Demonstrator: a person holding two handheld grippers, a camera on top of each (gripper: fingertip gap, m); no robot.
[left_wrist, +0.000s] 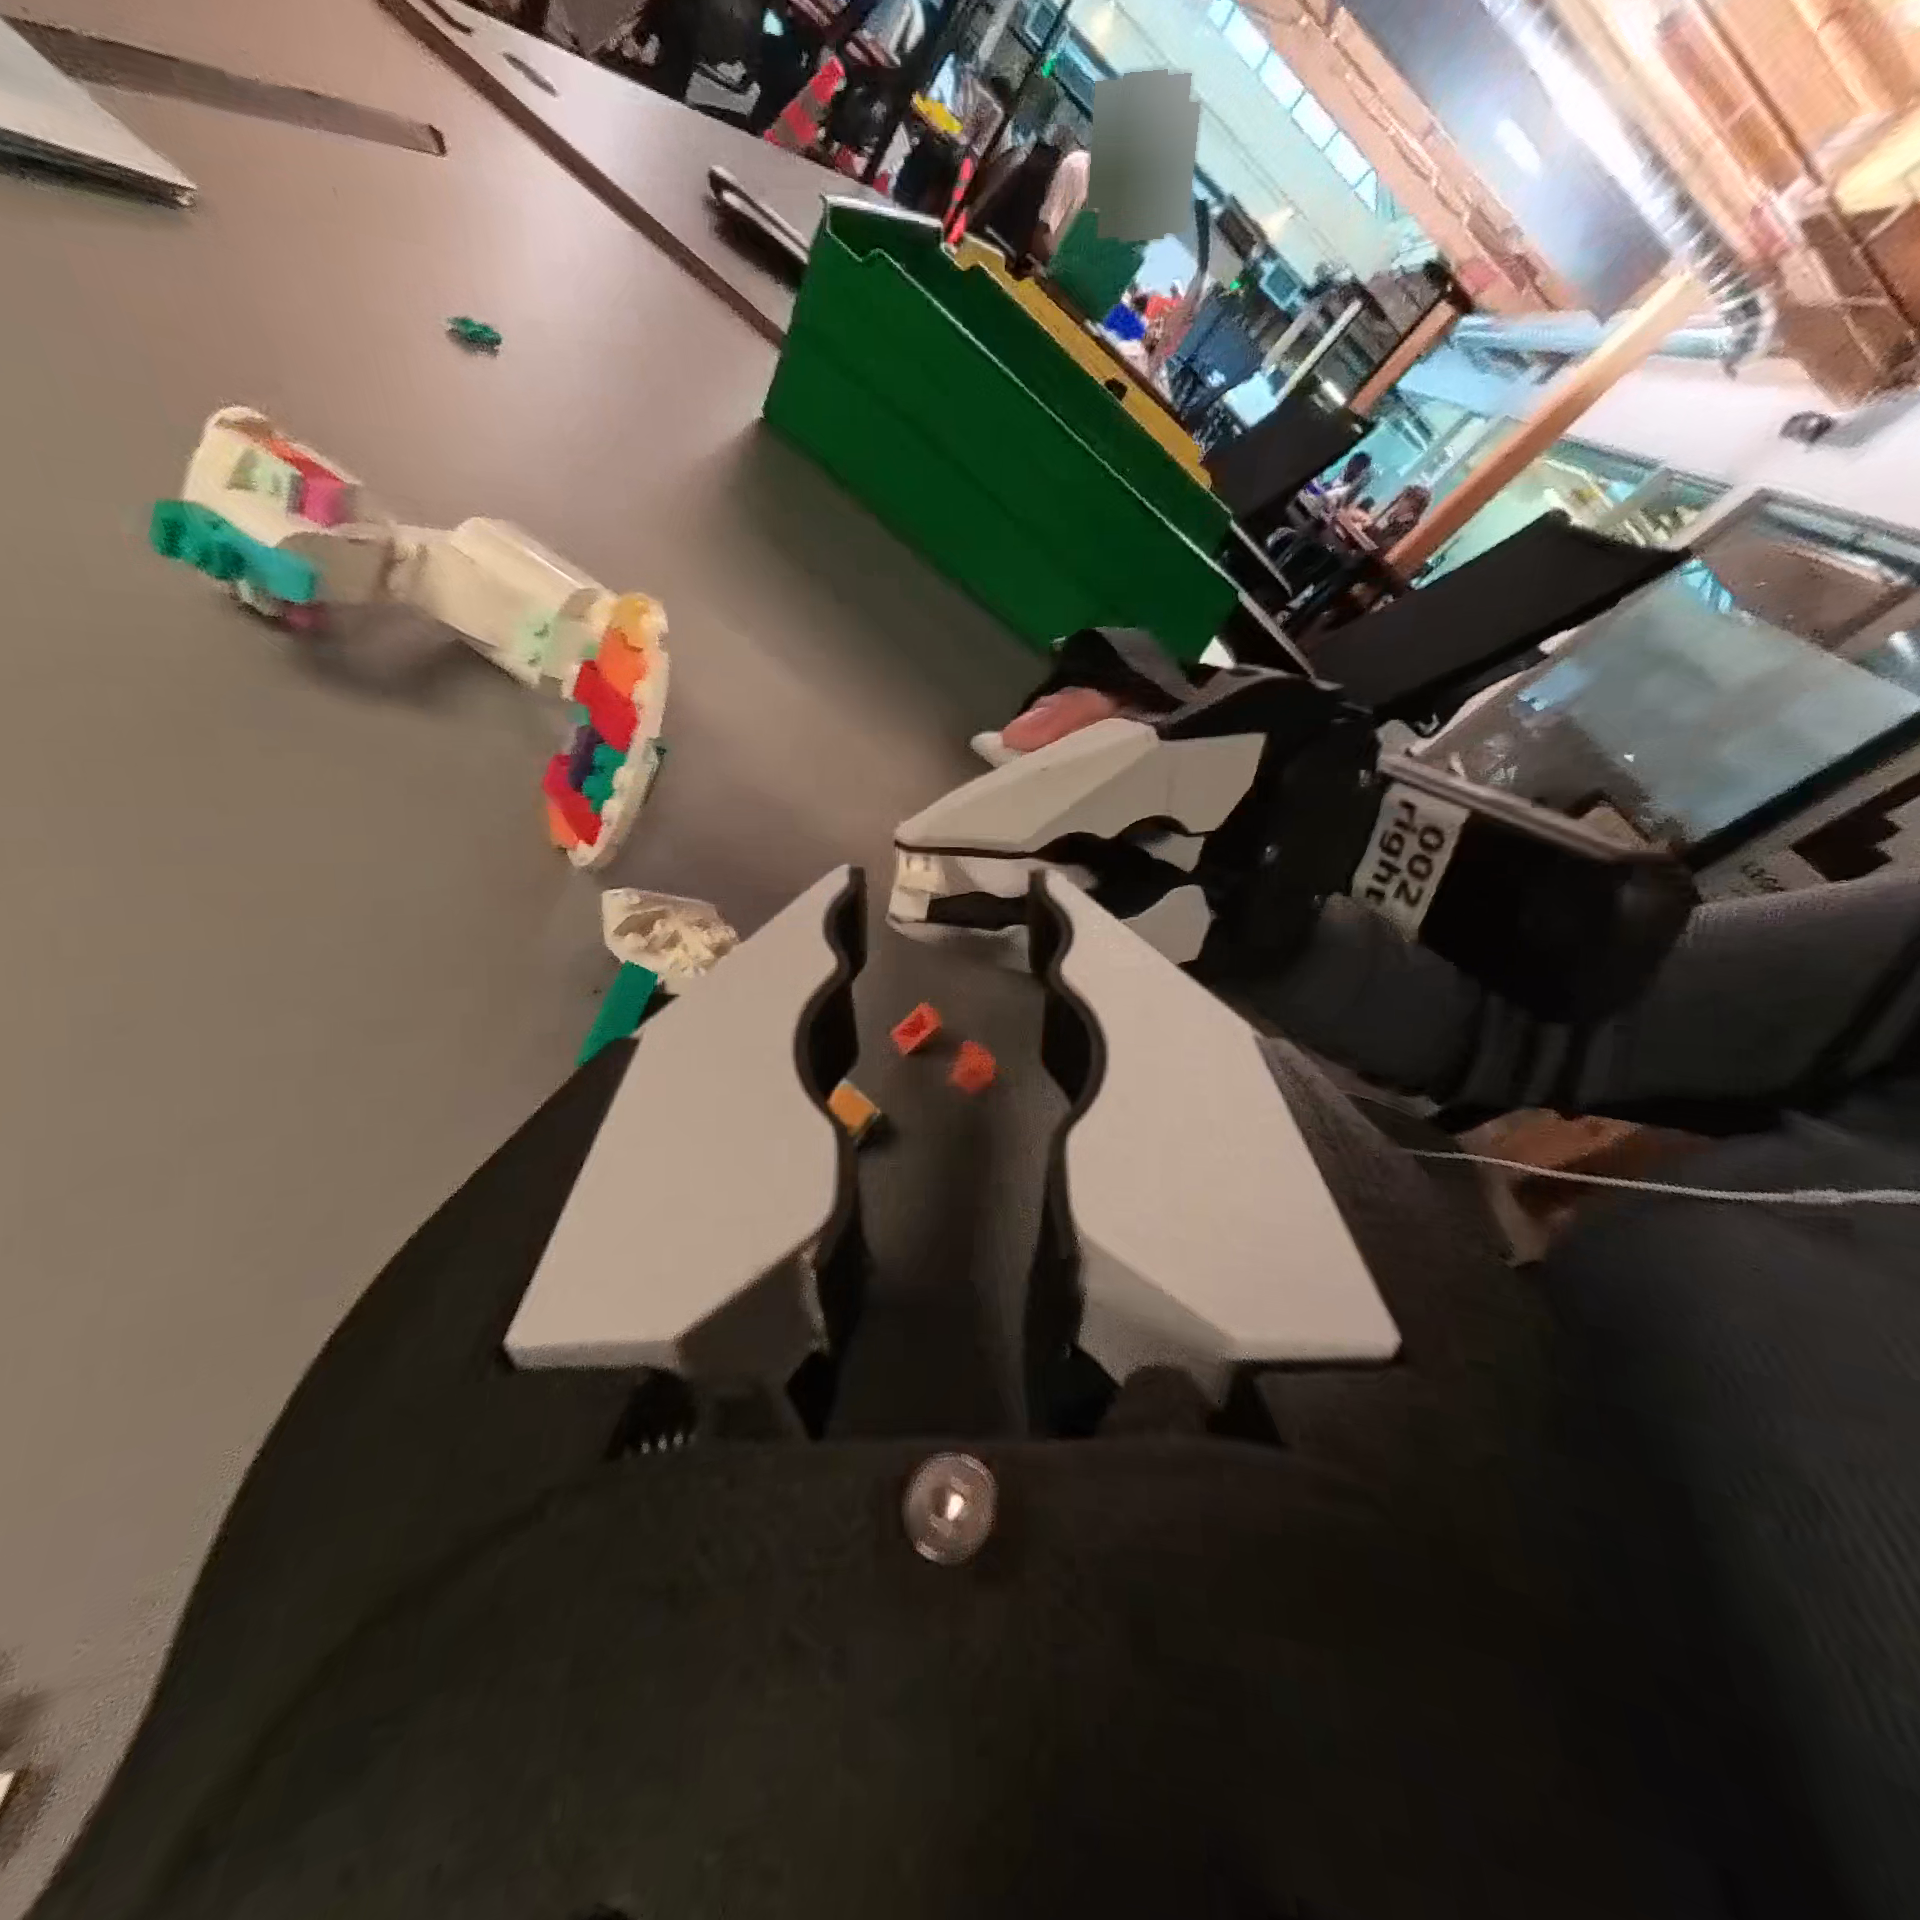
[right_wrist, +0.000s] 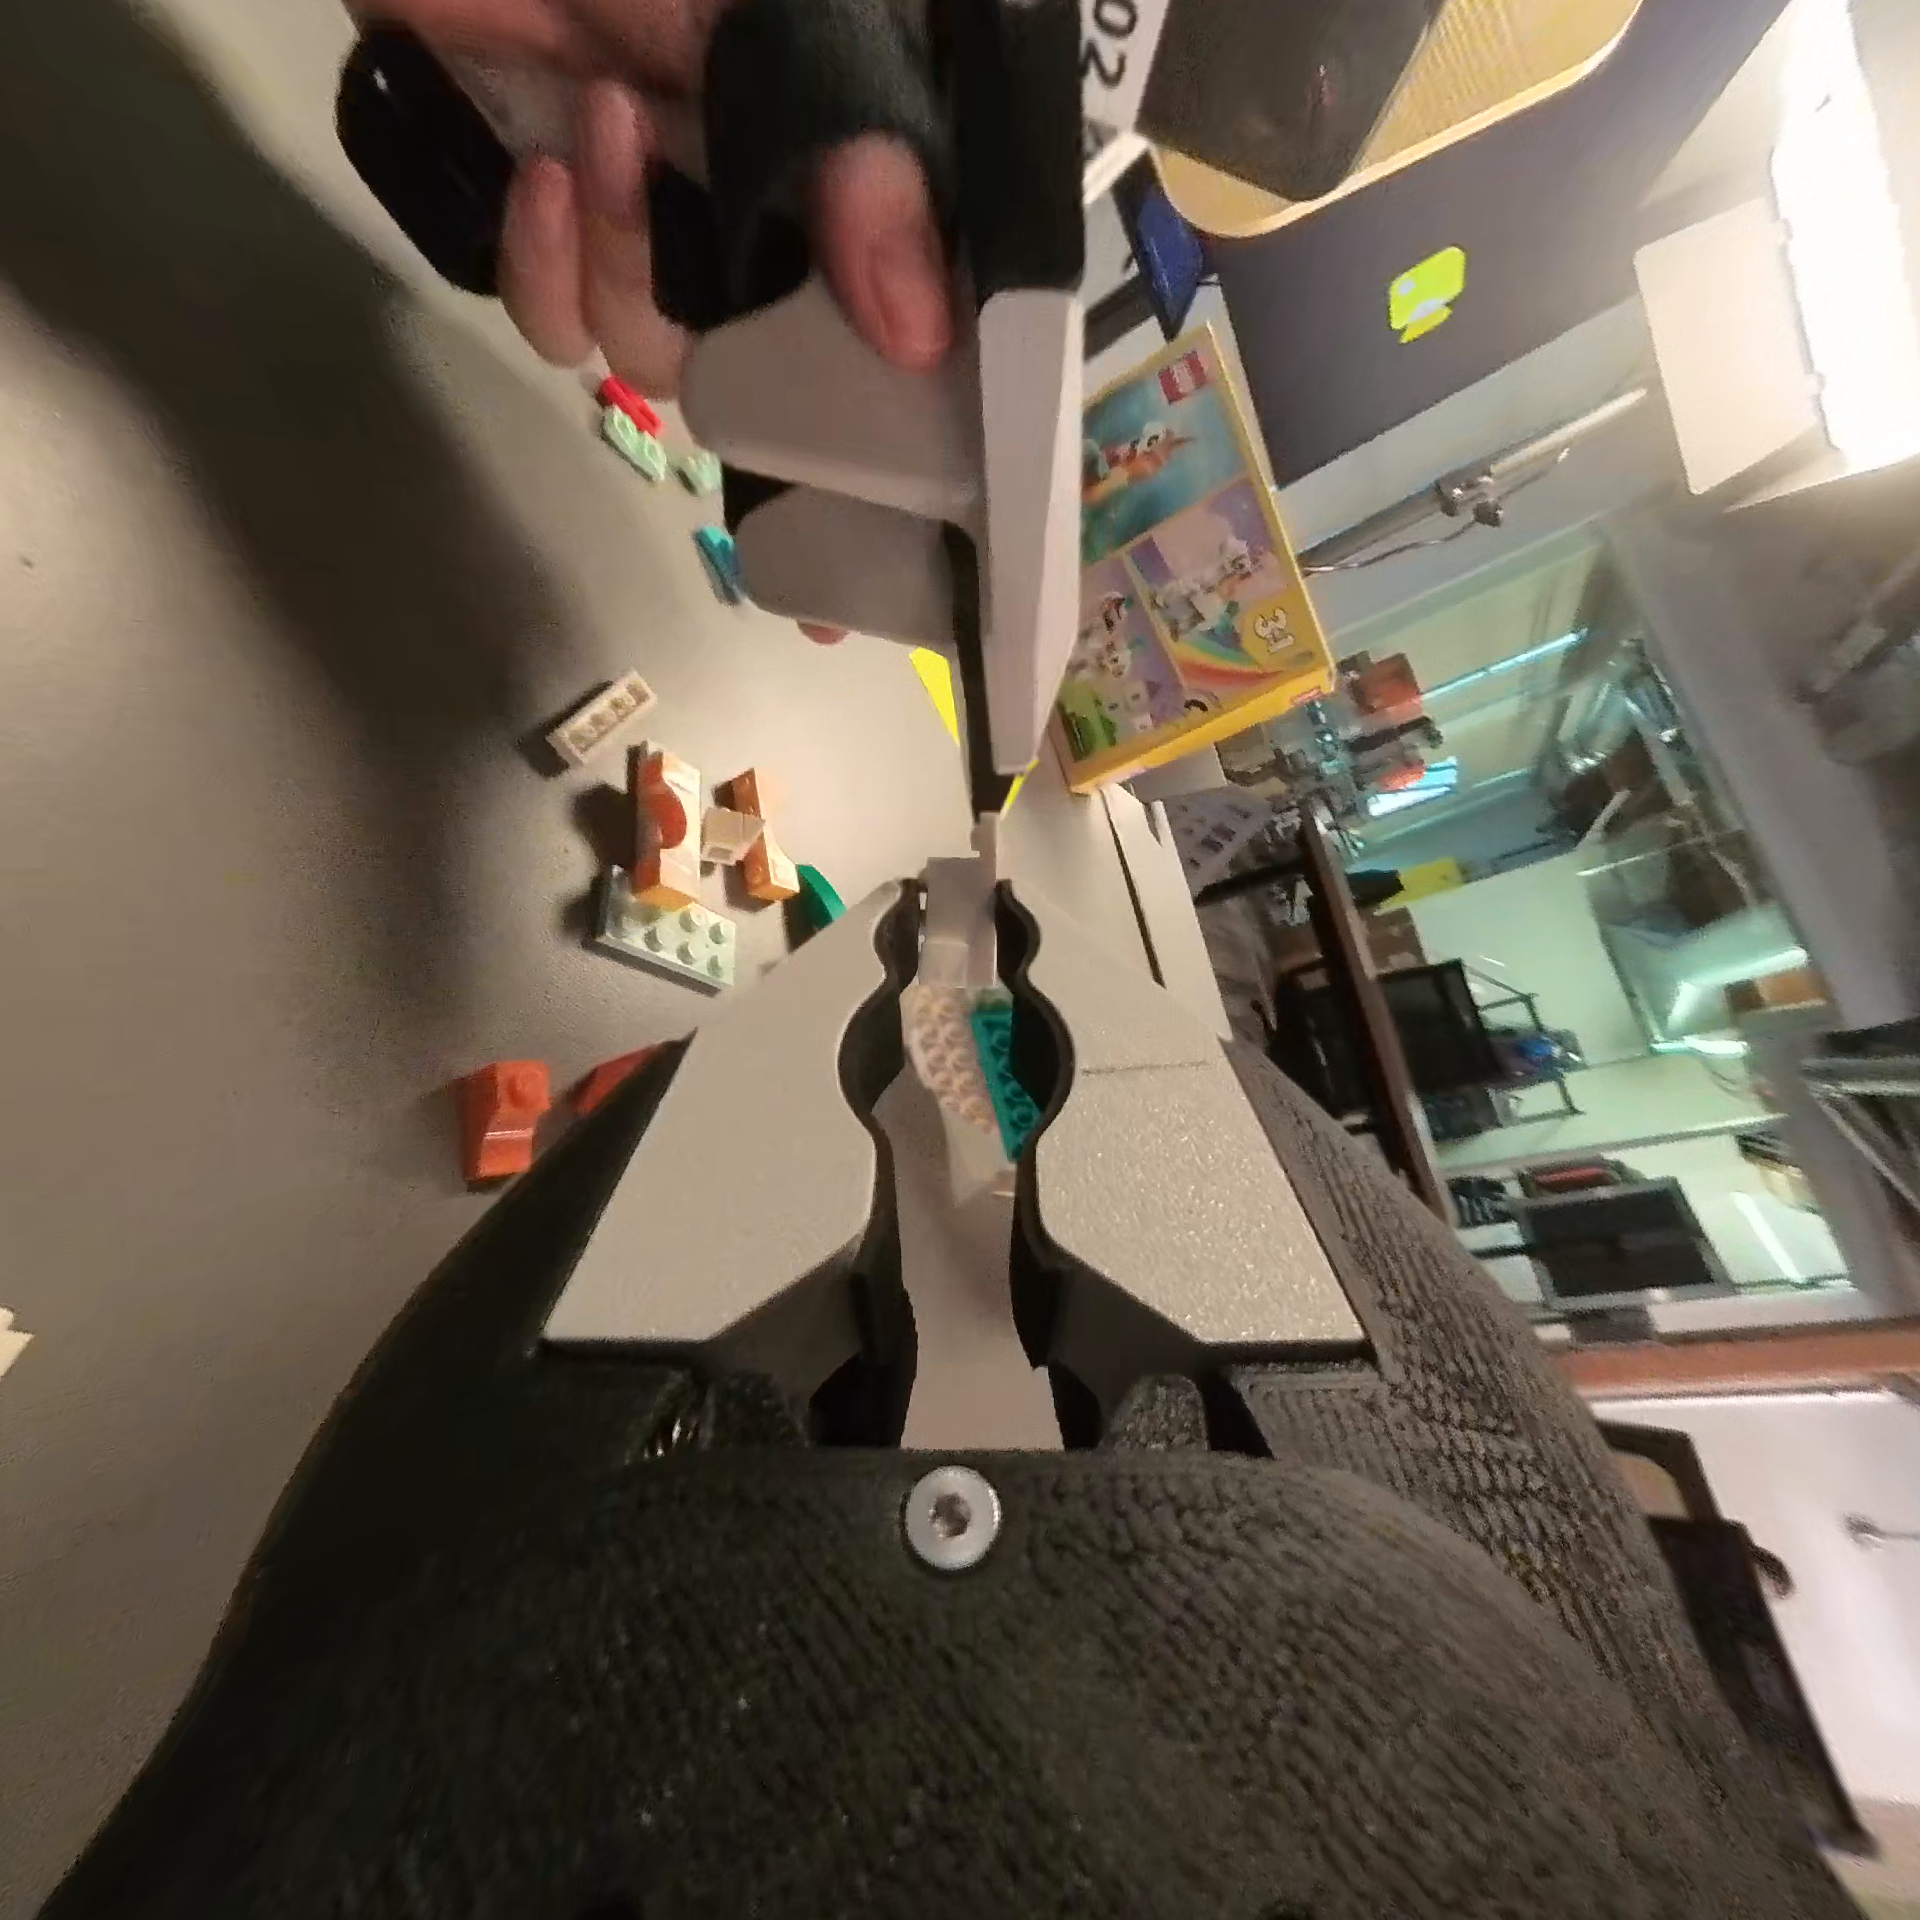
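Observation:
My right gripper (right_wrist: 956, 899) is shut on a small brick assembly (right_wrist: 961, 997): a white studded plate with a teal brick beside it and a small white piece at the tips. My left gripper (left_wrist: 945, 883) is open and empty above the dark table. Three small orange bricks (left_wrist: 914, 1029) lie on the table between its fingers. In the left wrist view the right gripper (left_wrist: 902, 868) sits just beyond my left fingertips, holding the white piece. In the right wrist view the left gripper (right_wrist: 971, 727), held by a hand, hovers just above the held assembly.
A white brick model with a rainbow-coloured arc (left_wrist: 613, 727) lies to the left, and a green bin (left_wrist: 987, 436) stands behind. Loose bricks lie around: orange (right_wrist: 504, 1117), a pale green plate (right_wrist: 670, 940), brown pieces (right_wrist: 665, 821), a white brick (right_wrist: 603, 719). The brick set's box (right_wrist: 1184, 582) stands at the table's far side. Less than 4 cm separates the two grippers' tips.

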